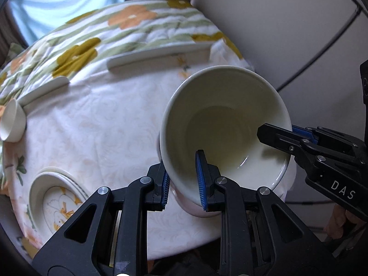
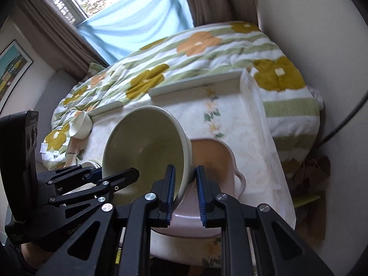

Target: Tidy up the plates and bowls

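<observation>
Both grippers — left gripper (image 1: 184,179) and right gripper (image 2: 184,193) — have their jaws closed on opposite rims of the tilted cream bowl (image 1: 225,124) above a pink dish (image 2: 211,161).

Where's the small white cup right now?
The small white cup lies tipped on its side at the far left edge of the table in the left wrist view, beside the floral blanket and well left of the held cream bowl.

Bare cloth (image 1: 96,138) lies between stacked plates (image 1: 57,202) and trays (image 1: 158,56).

Cream bowl (image 1: 220,126) tilted over pink bowl (image 2: 207,207); floral plates (image 1: 57,202) apparently stacked.
</observation>
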A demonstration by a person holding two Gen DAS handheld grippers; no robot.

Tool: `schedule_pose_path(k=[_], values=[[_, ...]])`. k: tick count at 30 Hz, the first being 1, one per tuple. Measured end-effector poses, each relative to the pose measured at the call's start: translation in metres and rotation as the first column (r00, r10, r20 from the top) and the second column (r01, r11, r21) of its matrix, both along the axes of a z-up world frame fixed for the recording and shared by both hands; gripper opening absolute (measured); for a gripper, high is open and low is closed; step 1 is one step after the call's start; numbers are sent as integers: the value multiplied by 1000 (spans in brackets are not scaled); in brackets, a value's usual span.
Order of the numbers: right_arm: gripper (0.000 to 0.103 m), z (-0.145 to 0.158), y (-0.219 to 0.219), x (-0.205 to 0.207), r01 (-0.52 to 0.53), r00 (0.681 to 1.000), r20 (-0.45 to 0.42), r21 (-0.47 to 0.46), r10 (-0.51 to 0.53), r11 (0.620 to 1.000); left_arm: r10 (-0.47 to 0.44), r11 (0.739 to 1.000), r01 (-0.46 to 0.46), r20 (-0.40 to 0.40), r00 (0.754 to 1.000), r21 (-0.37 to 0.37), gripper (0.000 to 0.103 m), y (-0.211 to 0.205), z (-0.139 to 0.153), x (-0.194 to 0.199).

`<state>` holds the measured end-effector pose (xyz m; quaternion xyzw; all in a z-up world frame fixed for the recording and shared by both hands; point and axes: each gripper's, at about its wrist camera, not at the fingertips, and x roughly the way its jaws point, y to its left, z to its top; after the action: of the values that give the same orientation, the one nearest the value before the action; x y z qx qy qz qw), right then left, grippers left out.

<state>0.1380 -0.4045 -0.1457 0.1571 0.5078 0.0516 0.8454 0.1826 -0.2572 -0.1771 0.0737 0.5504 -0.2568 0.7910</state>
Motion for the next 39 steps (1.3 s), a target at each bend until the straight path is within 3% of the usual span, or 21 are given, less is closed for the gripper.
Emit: schedule_pose_path(k=[8,16,26,34,39], values=[[17,-42,-14,-8,83,992,-100,25,-80,996,-104,989,108,-46,993,97,18,-26,-39,3],[17,-67,-14,-8,117,982,-150,15,-113,993,-133,978,141,-60,989,154,18,-35,-62,10],[17,-74,-16,-6,129,980,-157,4,-126,992,-167,963,169,-26,986,211,18,-45,-68,10],[17,-71,-14,-6,127,979,-160,-6,-126,992,-189,936,167,40,981,309,18,-53,-66,5],[17,-69,-14,-7,126,979,-159,-7,-125,992,-171,945,155,29,985,286,19,-49,-64,9]])
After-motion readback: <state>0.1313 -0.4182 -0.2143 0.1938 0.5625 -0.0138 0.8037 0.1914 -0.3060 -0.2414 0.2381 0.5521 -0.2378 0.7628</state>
